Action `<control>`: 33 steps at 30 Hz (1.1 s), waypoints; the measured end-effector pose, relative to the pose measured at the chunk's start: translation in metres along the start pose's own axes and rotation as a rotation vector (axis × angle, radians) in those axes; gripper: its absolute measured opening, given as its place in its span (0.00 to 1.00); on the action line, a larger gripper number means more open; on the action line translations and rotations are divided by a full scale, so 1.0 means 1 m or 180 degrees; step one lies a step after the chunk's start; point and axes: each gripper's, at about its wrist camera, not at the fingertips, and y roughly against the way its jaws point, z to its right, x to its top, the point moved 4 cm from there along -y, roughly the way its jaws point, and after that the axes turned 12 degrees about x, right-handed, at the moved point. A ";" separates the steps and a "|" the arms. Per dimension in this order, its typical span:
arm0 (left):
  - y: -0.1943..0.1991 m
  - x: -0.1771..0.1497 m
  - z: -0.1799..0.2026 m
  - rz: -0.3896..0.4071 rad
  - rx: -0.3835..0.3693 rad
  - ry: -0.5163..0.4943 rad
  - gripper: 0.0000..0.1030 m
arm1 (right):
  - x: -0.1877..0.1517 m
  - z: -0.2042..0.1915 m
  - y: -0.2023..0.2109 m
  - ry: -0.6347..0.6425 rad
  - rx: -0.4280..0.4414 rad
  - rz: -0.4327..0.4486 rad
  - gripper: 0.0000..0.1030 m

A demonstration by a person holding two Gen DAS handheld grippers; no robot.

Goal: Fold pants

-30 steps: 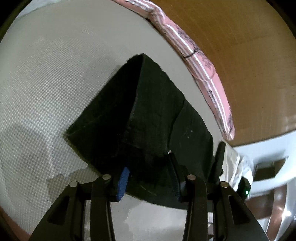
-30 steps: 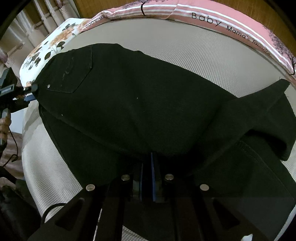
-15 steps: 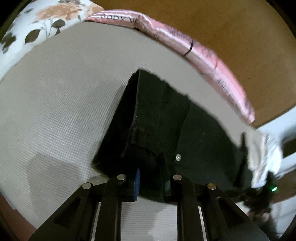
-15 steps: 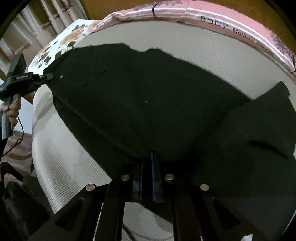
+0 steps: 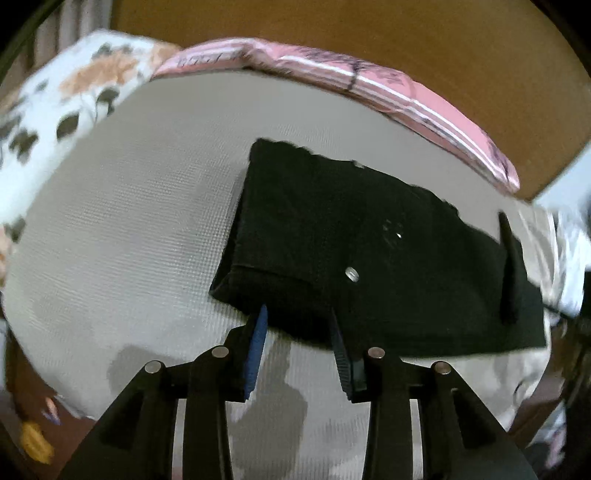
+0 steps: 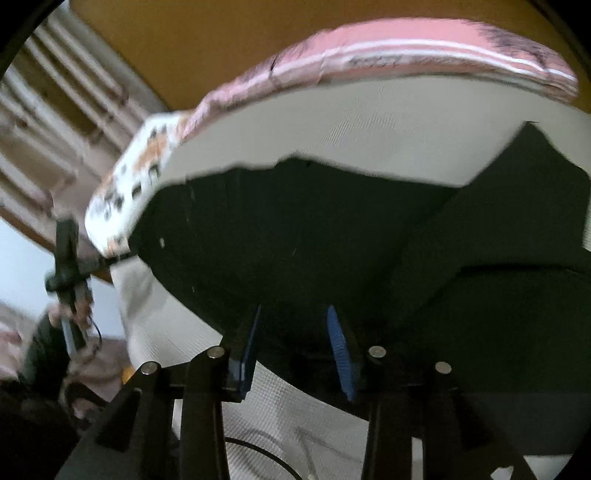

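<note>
The black pants [image 5: 351,240] lie folded in a thick band across the grey mesh mattress [image 5: 147,221], a metal button showing on top. My left gripper [image 5: 297,317] is open, its fingertips at the near edge of the pants with nothing held. In the right wrist view the pants [image 6: 332,240] spread wide and dark across the middle. My right gripper [image 6: 293,314] is open, its jaws apart at the near edge of the cloth. The other gripper [image 6: 68,258] shows at the far left end of the pants.
A pink striped blanket [image 5: 388,88] runs along the far edge of the mattress against a wooden headboard [image 5: 369,29]. A floral pillow [image 5: 62,96] lies at the far left. The mattress's near edge drops off below the grippers.
Both grippers have opened and let go of the pants. The folded pants now rest flat on the mattress. Both cameras have pulled back and tilted up.
</note>
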 end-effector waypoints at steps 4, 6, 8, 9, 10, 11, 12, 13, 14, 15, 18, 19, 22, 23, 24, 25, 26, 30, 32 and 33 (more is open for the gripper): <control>0.034 -0.009 0.035 0.0322 -0.0095 -0.0437 0.35 | 0.010 0.022 0.035 -0.0143 -0.0190 0.0176 0.34; 0.043 -0.012 0.072 0.0449 -0.0245 -0.0738 0.35 | 0.014 0.037 0.048 -0.0257 -0.0269 0.0224 0.34; 0.042 -0.013 0.110 0.0485 -0.0458 -0.0975 0.35 | 0.020 0.046 0.052 -0.0391 -0.0296 0.0239 0.34; 0.039 -0.014 0.130 0.0476 -0.0571 -0.1082 0.35 | 0.023 0.053 0.055 -0.0491 -0.0319 0.0254 0.34; 0.036 -0.017 0.154 0.0468 -0.0687 -0.1207 0.35 | 0.023 0.059 0.058 -0.0557 -0.0315 0.0280 0.34; 0.033 -0.019 0.171 0.0457 -0.0756 -0.1300 0.35 | 0.024 0.066 0.066 -0.0619 -0.0308 0.0303 0.34; 0.030 -0.022 0.190 0.0438 -0.0833 -0.1416 0.35 | 0.025 0.070 0.069 -0.0683 -0.0335 0.0315 0.34; 0.026 -0.025 0.208 0.0416 -0.0908 -0.1530 0.35 | 0.026 0.075 0.071 -0.0744 -0.0372 0.0322 0.34; 0.022 -0.029 0.229 0.0387 -0.0995 -0.1663 0.35 | 0.028 0.079 0.074 -0.0768 -0.0368 0.0337 0.34; 0.020 -0.033 0.245 0.0370 -0.1062 -0.1770 0.35 | 0.031 0.082 0.075 -0.0795 -0.0352 0.0347 0.34; 0.009 -0.043 0.290 0.0238 -0.1254 -0.1987 0.35 | 0.036 0.096 0.083 -0.0880 -0.0399 0.0344 0.34; 0.005 -0.046 0.302 0.0194 -0.1300 -0.2034 0.35 | 0.040 0.100 0.084 -0.0893 -0.0398 0.0355 0.34; -0.005 -0.050 0.331 0.0086 -0.1378 -0.2089 0.35 | 0.050 0.113 0.085 -0.0969 -0.0403 0.0382 0.34; -0.008 -0.051 0.338 0.0059 -0.1404 -0.2091 0.35 | 0.054 0.118 0.085 -0.0981 -0.0408 0.0387 0.34; -0.011 -0.051 0.341 0.0044 -0.1405 -0.2068 0.35 | 0.058 0.122 0.084 -0.1000 -0.0418 0.0385 0.34; -0.015 -0.051 0.344 0.0011 -0.1396 -0.2049 0.35 | 0.061 0.127 0.083 -0.1022 -0.0416 0.0383 0.34; -0.019 -0.051 0.349 -0.0043 -0.1407 -0.2031 0.35 | 0.065 0.133 0.081 -0.1053 -0.0401 0.0378 0.34; -0.036 -0.054 0.362 -0.0103 -0.1281 -0.1999 0.35 | 0.081 0.157 0.069 -0.1152 -0.0441 0.0337 0.34; -0.040 -0.057 0.365 -0.0098 -0.1218 -0.1985 0.31 | 0.091 0.170 0.061 -0.1222 -0.0426 0.0317 0.34; -0.042 -0.057 0.366 -0.0098 -0.1180 -0.1976 0.24 | 0.095 0.175 0.058 -0.1236 -0.0438 0.0314 0.34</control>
